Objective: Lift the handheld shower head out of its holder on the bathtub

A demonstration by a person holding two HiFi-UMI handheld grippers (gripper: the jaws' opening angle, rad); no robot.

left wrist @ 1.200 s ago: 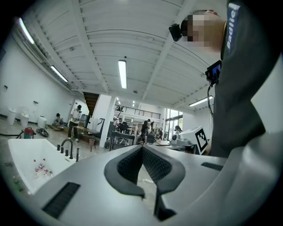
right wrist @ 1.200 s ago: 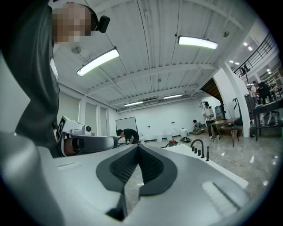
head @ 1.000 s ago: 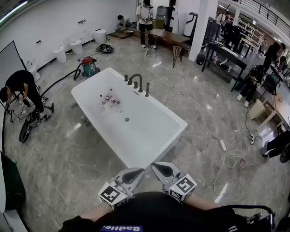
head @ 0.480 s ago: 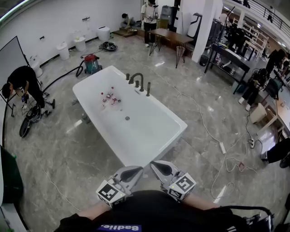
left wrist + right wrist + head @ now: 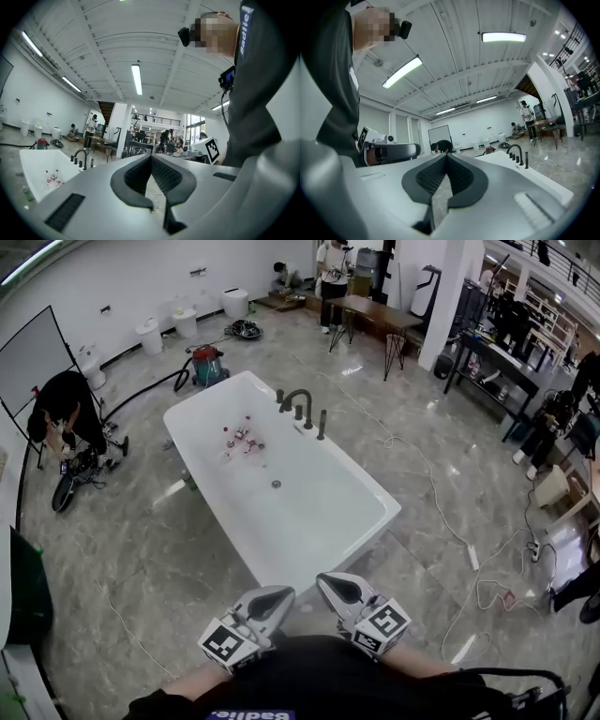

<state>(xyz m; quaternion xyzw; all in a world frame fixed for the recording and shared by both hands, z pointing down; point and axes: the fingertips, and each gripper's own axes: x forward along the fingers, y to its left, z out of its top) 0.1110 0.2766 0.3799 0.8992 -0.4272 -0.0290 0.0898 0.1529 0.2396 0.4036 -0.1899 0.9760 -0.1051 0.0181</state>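
Left claw [image 5: 277, 596] and right claw [image 5: 333, 585] both pressed together, empty, well short of the bathtub [image 5: 323, 521]; the handheld shower head [image 5: 322, 424] stands in its holder beside the faucet [image 5: 300, 401], and arriving unopened could knock it sideways

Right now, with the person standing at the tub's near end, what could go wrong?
A loose cable snakes over the floor beside the bathtub, on its fittings side: a possible trip on the way round. The handheld shower head stands close to the faucet, which could get knocked. The left tongs and right tongs are shut and must open first.
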